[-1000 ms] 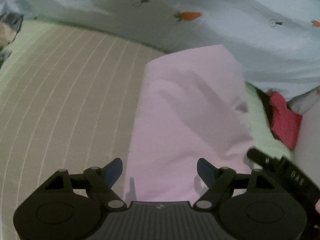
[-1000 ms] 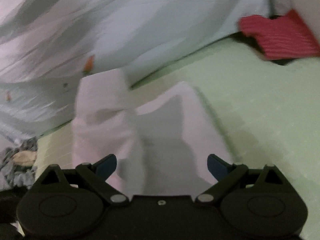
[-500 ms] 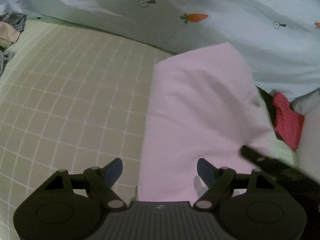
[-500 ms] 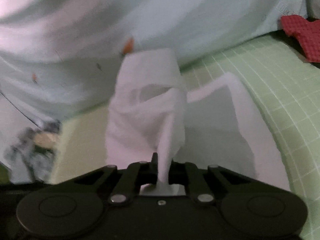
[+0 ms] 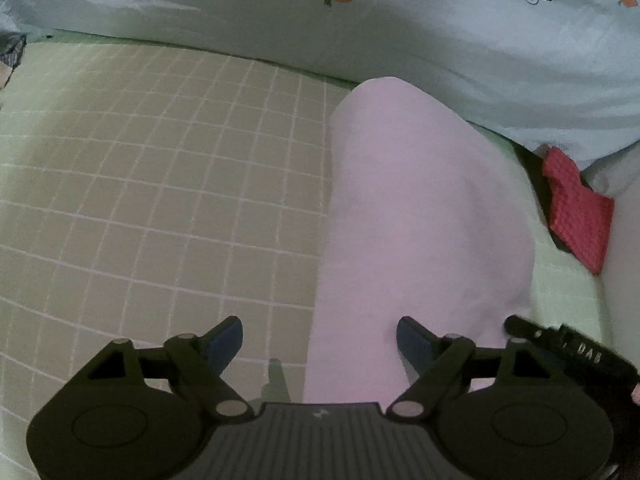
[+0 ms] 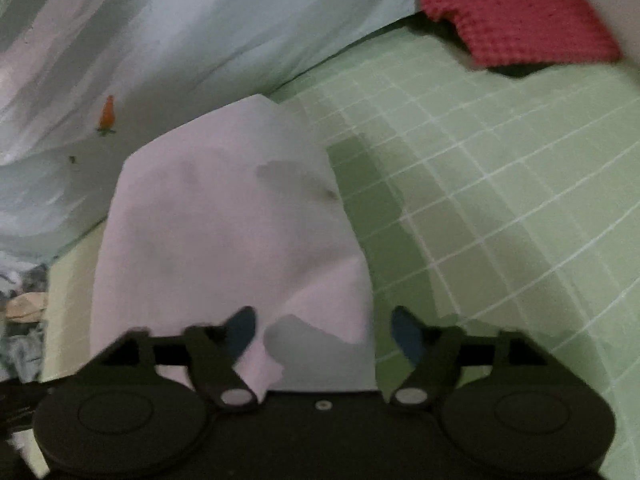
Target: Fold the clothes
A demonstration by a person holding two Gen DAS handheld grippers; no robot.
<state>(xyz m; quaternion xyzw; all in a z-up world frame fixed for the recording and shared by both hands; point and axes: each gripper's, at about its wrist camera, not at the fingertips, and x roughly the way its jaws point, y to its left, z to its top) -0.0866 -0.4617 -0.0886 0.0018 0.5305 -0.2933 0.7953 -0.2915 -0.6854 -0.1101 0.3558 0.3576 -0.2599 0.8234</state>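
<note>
A pale pink garment (image 5: 420, 220) lies folded into a long strip on the green checked sheet (image 5: 160, 200). It also shows in the right wrist view (image 6: 224, 232). My left gripper (image 5: 320, 344) is open and empty, just above the garment's near left edge. My right gripper (image 6: 324, 332) is open and empty over the garment's near right corner. Part of the right gripper's body (image 5: 568, 352) shows at the lower right of the left wrist view.
A light blue duvet with carrot prints (image 5: 360, 20) is bunched along the far side. A red knitted cloth (image 6: 516, 20) lies at the far right by a white wall. A grey patterned cloth pile (image 6: 24, 308) sits at the far left.
My right gripper was shut on a fold of the pink garment and lifted it; it has now opened and let go. The garment lies flat. My left gripper stayed open.
</note>
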